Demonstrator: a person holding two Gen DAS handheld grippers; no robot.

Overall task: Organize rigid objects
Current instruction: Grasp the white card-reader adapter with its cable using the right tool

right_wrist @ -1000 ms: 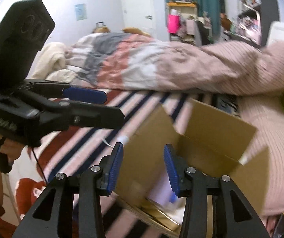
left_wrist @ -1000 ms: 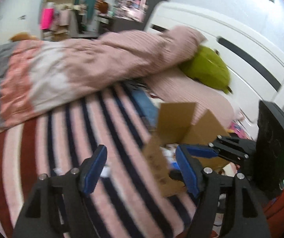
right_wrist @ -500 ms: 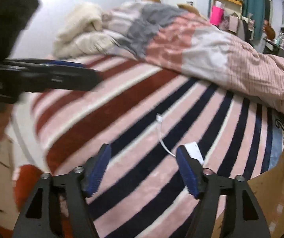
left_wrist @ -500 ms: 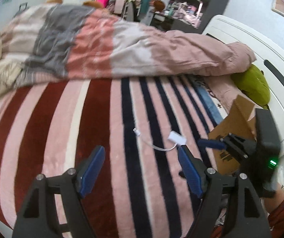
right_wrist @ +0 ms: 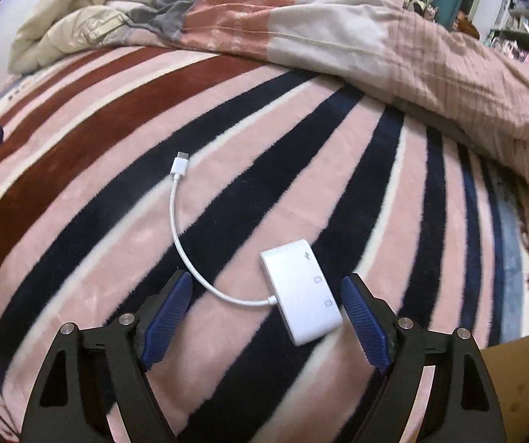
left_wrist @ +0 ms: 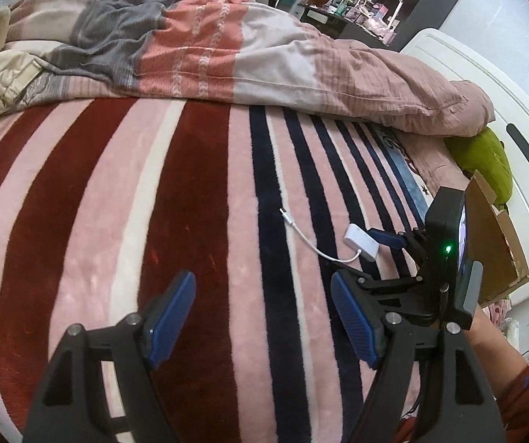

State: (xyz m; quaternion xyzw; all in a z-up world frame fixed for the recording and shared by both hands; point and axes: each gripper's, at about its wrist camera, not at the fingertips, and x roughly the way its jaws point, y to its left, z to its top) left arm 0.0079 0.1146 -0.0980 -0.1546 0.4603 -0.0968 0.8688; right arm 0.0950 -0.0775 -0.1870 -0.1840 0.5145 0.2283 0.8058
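A white USB adapter [right_wrist: 303, 291] with a short white cable [right_wrist: 176, 217] lies on the striped blanket [right_wrist: 116, 147]. My right gripper [right_wrist: 264, 313] is open just above it, the adapter body lying between the blue pads, close to the right one. In the left wrist view the adapter [left_wrist: 361, 247] lies right of centre, with the right gripper beside it. My left gripper [left_wrist: 262, 319] is open and empty over the blanket, apart from the adapter. A cardboard box [left_wrist: 493, 243] stands at the right.
A crumpled pink and grey duvet [left_wrist: 227, 48] lies across the far side of the bed. A green pillow [left_wrist: 486, 162] and the white headboard [left_wrist: 515, 110] are at the right. A cream blanket [right_wrist: 65, 26] is bunched at the far left.
Both grippers swung left from the cardboard box toward the blanket. The right gripper has closed in on the adapter, which now lies between its pads.
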